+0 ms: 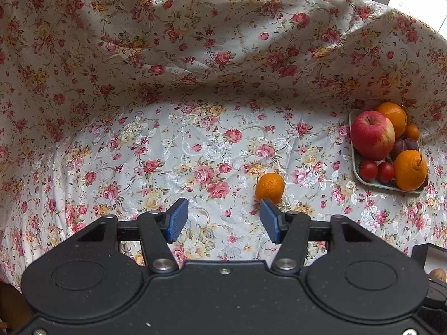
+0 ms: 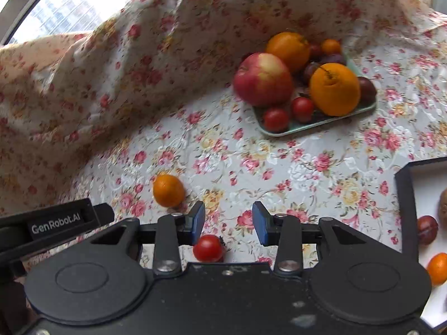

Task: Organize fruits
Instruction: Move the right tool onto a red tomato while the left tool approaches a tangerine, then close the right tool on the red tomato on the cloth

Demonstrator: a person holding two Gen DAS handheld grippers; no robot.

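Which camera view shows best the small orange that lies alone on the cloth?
The left wrist view: the small orange sits near the middle, sharp, just beyond the left gripper. In the right wrist view it lies toward the left edge, smaller and slightly blurred.

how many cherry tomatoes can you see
3. Two sit side by side at the tray's front edge; one lies loose on the cloth under the right tool. More may hide behind the bigger fruit.

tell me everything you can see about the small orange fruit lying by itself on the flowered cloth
The small round orange citrus fruit has dimpled, matte skin, looks whole and unpeeled, and lies alone on the flowered tablecloth. Only the cloth touches it. It lies well apart from the pale green fruit tray.
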